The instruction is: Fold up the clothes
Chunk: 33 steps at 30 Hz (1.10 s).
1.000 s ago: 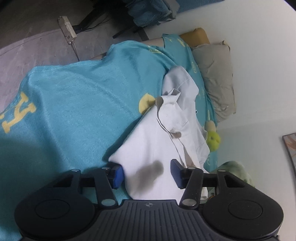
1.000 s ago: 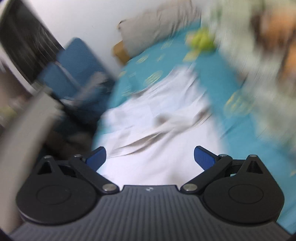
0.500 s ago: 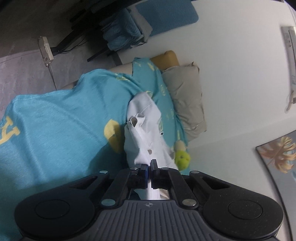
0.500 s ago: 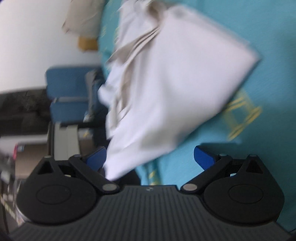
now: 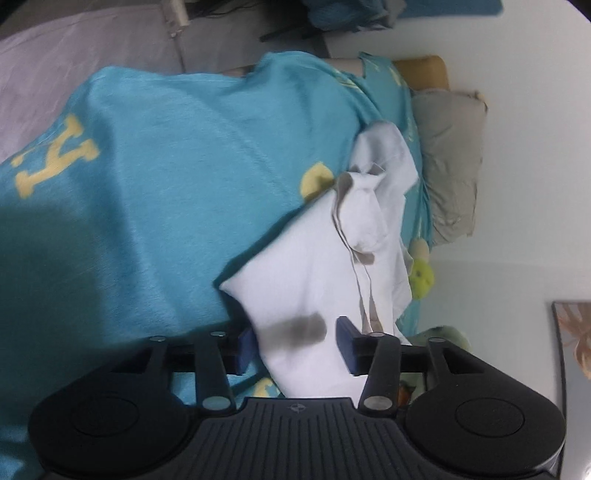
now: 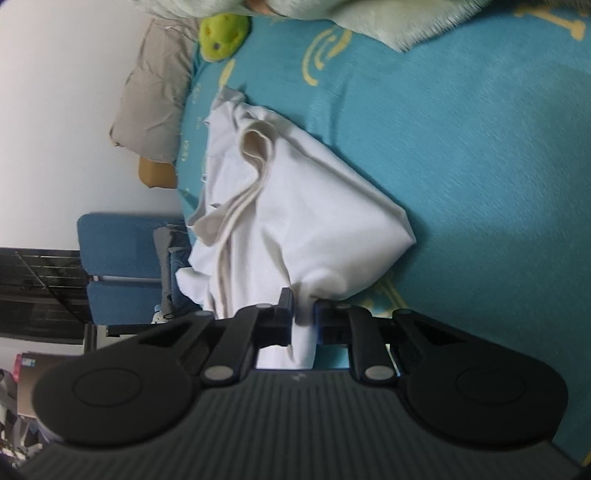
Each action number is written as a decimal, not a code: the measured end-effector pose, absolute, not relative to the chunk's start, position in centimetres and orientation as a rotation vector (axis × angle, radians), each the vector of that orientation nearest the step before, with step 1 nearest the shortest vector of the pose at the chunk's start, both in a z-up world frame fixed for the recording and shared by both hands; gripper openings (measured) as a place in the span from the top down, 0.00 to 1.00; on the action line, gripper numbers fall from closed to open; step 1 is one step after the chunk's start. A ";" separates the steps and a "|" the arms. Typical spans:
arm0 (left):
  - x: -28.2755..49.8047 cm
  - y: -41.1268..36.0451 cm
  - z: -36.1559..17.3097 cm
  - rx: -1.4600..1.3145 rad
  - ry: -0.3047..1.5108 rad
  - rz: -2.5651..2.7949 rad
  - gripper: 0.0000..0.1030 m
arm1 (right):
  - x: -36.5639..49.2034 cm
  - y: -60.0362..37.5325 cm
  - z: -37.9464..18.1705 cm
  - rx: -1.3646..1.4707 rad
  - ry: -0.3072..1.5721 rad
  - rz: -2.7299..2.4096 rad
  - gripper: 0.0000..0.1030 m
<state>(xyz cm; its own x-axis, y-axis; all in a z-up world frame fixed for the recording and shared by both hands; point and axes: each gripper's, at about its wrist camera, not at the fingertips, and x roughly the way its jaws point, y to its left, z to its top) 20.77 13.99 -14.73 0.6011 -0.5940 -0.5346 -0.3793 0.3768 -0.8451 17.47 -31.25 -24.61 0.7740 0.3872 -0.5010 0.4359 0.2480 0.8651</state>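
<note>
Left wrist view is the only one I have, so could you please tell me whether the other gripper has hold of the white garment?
Observer: Yes. The right gripper has its jaws shut on a bunched fold of the white garment.
Operator: Thank you. My own jaws look open around the cloth; is anything else visible near that grasp?
Observer: In the right wrist view a blue chair stands beyond the bed's edge, past the garment.
Operator: And is there any clutter close by on the blanket?
Observer: A pale furry item lies along the top edge of the teal blanket, apart from the garment.
</note>
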 end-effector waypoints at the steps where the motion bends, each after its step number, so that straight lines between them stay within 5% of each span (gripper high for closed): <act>1: 21.0 13.7 -14.5 -1.206 0.978 -0.184 0.43 | 17.5 -31.5 -24.3 1.351 0.727 -0.030 0.89; 3: 21.2 13.3 -14.4 -1.174 0.970 -0.186 0.53 | 17.4 -32.1 -23.7 1.339 0.695 -0.015 0.90; 5: 21.1 13.4 -14.4 -1.168 0.952 -0.183 0.85 | 17.4 -32.6 -23.0 1.326 0.662 0.000 0.91; 8: 20.9 13.8 -13.8 -1.165 0.898 -0.185 0.95 | 17.5 -32.4 -21.7 1.283 0.631 0.035 0.92; 23: 12.0 12.8 3.4 -0.941 0.570 -0.300 0.98 | 12.0 -32.5 -7.9 1.036 0.572 0.192 0.93; 33: -0.3 13.4 5.3 -0.933 0.624 -0.252 0.98 | 1.2 -32.2 -6.3 0.983 0.563 0.205 0.93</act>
<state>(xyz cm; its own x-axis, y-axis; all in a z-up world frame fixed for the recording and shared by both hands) -0.30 13.35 5.30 0.7972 -0.4608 -0.3901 -0.0603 0.5821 -0.8109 1.24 -32.20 -6.31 0.8395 0.4102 -0.3563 0.0846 0.5490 0.8315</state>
